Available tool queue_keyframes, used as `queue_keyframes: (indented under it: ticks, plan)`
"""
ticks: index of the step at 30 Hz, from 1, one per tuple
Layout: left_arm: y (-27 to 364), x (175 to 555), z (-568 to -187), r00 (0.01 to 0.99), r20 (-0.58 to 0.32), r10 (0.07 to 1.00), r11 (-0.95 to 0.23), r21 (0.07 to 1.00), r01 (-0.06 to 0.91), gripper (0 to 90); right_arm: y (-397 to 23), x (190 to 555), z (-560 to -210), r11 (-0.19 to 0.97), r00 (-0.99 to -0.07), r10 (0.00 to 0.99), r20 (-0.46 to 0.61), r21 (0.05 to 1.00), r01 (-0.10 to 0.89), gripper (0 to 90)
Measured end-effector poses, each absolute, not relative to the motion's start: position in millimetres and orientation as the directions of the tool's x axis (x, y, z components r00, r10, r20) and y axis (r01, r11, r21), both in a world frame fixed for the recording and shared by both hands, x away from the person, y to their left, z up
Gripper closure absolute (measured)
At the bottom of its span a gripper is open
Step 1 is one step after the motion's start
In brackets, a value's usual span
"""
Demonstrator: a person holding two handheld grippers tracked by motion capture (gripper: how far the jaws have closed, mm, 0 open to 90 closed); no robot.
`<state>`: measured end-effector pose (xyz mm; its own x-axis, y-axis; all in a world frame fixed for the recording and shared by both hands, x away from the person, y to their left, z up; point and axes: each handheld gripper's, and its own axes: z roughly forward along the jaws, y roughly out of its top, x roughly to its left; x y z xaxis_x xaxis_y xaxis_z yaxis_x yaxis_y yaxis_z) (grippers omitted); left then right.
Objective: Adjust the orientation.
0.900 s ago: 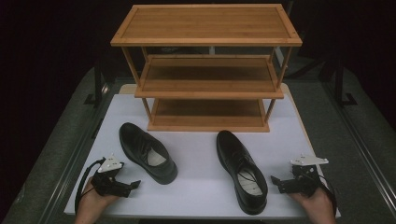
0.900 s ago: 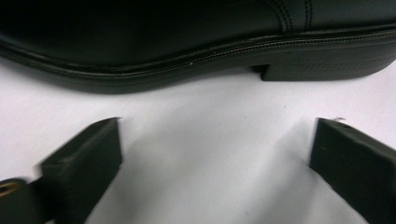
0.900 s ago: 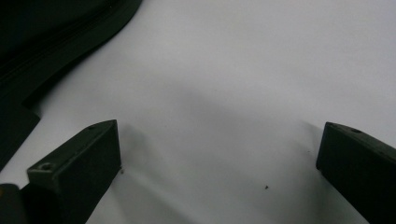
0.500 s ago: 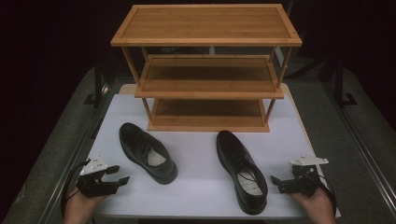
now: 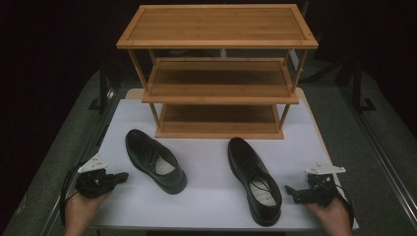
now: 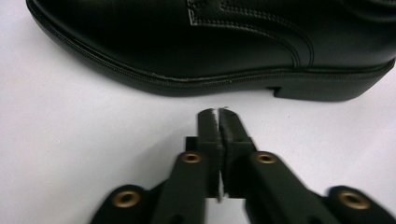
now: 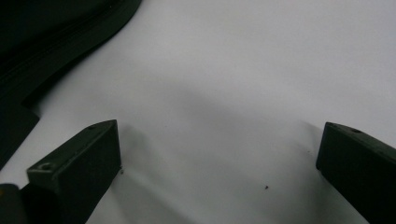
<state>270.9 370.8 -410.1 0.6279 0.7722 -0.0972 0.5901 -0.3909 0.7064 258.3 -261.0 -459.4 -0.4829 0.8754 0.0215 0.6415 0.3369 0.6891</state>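
L tool (image 6: pixel 218 114) jaws closed, empty, shoe (image 6: pixel 210 42) just ahead; R tool (image 7: pixel 219 154) jaws wide, empty, other shoe (image 7: pixel 51 32) up-left.

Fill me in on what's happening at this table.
A person sits at a white table with a gripper in each hand. Two black dress shoes lie in front of an empty three-tier wooden shoe rack. The left gripper is shut and empty, pointing at the left shoe without touching it. The right gripper rests with its jaws wide open beside the right shoe, holding nothing. Neither shoe has been picked up yet.
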Motion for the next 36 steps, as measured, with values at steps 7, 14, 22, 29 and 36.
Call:
queue_keyframes:
  ticks: [7,14,22,29,36]
  plan:
    - [369.7,287.6,-401.8,0.606,-0.084,0.791,-0.392,0.691,0.607,89.9,-260.9,258.0,-459.6,0.336,-0.482,0.876,0.021,0.691,0.640,0.0]
    - [370.8,304.9,-398.1,0.600,-0.060,0.798,-0.411,0.673,0.614,89.9,-261.0,258.2,-459.5,0.337,-0.483,0.875,0.021,0.690,0.640,0.0]
    - [370.3,333.7,-392.7,0.585,-0.064,0.808,-0.402,0.665,0.629,90.0,-261.2,258.4,-459.5,0.339,-0.485,0.875,0.020,0.690,0.640,0.0]
    - [365.1,364.9,-385.2,0.574,-0.049,0.817,-0.403,0.664,0.630,90.0,-261.1,258.4,-459.6,0.337,-0.484,0.875,0.021,0.691,0.640,0.0]
    - [365.7,392.6,-381.7,0.552,-0.029,0.834,-0.396,0.665,0.633,90.0,-261.2,258.4,-459.6,0.337,-0.484,0.875,0.021,0.691,0.640,0.0]
